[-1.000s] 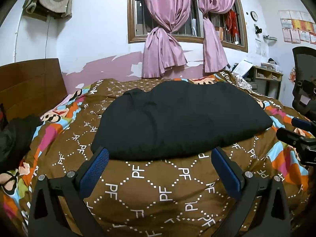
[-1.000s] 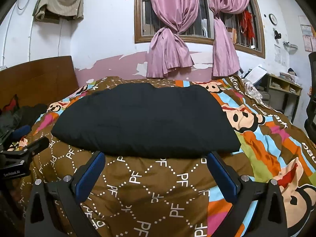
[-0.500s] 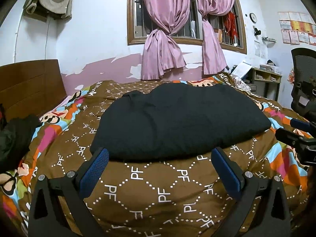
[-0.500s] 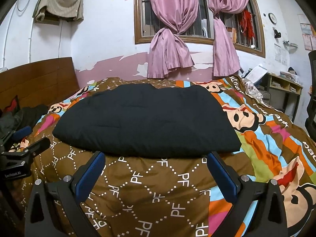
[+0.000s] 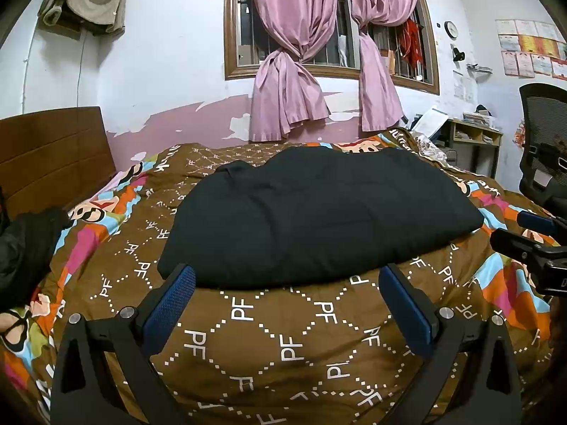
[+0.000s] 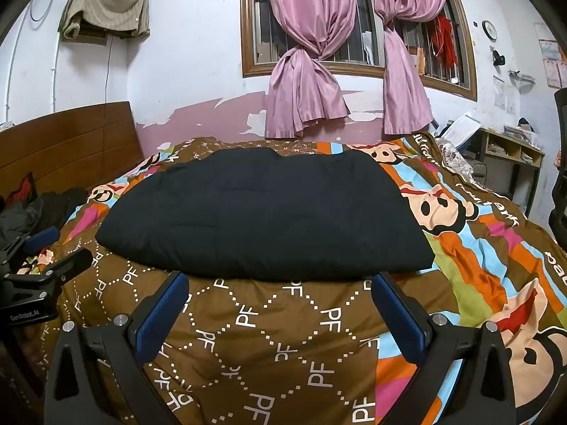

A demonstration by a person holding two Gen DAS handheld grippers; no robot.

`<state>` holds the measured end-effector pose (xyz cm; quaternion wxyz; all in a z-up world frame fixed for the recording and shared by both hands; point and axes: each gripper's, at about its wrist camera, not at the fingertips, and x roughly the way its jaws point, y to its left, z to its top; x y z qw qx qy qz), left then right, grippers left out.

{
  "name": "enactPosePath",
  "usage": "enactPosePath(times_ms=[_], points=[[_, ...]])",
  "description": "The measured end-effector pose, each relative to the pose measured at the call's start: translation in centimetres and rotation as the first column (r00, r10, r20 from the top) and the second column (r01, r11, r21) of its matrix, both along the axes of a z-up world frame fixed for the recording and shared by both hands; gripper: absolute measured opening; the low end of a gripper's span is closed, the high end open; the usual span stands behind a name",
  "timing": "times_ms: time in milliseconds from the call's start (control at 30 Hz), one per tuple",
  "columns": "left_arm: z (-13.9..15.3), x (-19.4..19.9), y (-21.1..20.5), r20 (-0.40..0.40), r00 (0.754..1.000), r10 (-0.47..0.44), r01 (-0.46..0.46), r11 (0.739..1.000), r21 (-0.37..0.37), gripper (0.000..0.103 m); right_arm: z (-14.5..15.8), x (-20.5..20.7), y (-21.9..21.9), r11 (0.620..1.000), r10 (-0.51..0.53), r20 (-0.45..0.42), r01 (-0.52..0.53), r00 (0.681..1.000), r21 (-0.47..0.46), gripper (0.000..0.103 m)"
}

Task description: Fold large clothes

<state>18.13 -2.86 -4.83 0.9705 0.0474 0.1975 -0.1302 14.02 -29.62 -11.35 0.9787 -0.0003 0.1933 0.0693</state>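
Note:
A large black garment [image 5: 319,212] lies folded and flat on the bed's patterned brown quilt [image 5: 283,336]; it also shows in the right wrist view [image 6: 262,219]. My left gripper [image 5: 287,283] is open and empty, hovering just short of the garment's near edge. My right gripper [image 6: 280,287] is open and empty, also just short of the near edge. Each gripper shows at the side of the other's view: the right one [image 5: 531,244], the left one [image 6: 39,258].
A dark pile of clothes [image 5: 24,248] lies at the bed's left by the wooden headboard [image 5: 53,148]. A black office chair [image 5: 545,141] and a shelf [image 5: 475,138] stand at the right. A curtained window [image 5: 329,53] is behind the bed.
Both views have drifted slightly; the garment sits a little higher and farther in frame. Both grippers stay open and empty.

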Motion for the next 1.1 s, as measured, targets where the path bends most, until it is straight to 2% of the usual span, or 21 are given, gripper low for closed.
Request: enactPosePath(times_ms=[1100], points=[[0.08, -0.04, -0.07, -0.004, 1.0, -0.01, 0.01, 1.0, -0.001, 0.102, 0.12, -0.02, 0.19, 1.0, -0.002, -0.002, 0.002, 1.0, 0.003, 0.103]])
